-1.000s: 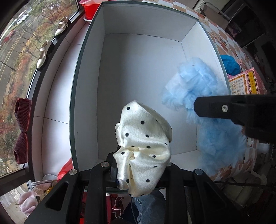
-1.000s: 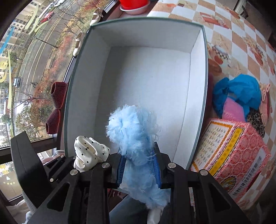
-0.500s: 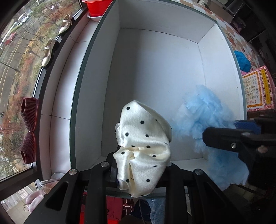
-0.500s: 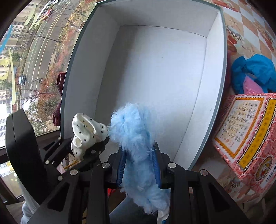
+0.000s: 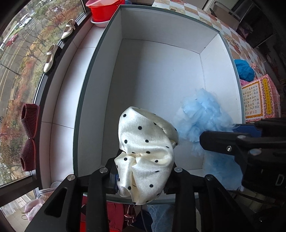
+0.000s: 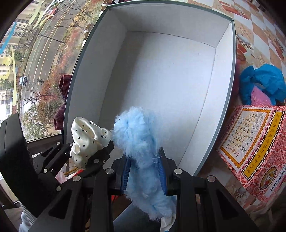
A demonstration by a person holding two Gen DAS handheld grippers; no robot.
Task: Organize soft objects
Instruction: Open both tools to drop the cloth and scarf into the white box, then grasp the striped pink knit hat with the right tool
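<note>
My left gripper [image 5: 141,175] is shut on a cream satin scrunchie with black dots [image 5: 146,151], held over the near edge of a big white box with a grey rim [image 5: 84,100]. My right gripper [image 6: 143,171] is shut on a fluffy light-blue soft piece [image 6: 137,135], also at the box's near edge. The two grippers are side by side: the scrunchie [image 6: 87,137] shows left of the blue fluff in the right wrist view, and the blue fluff [image 5: 200,119] shows right of the scrunchie in the left wrist view. The inside of the box [image 6: 160,75] holds nothing.
Right of the box lie a blue cloth [image 6: 264,80], a pink item [image 6: 261,96] and a red patterned carton [image 6: 253,142] on a chequered tablecloth. Left is a window sill with dark red slippers [image 5: 28,139], cream shoes [image 5: 50,58] and red basins [image 5: 103,9].
Both grippers have moved forward and lower over the box's near edge, keeping their holds. The right gripper has come closer beside the left one.
</note>
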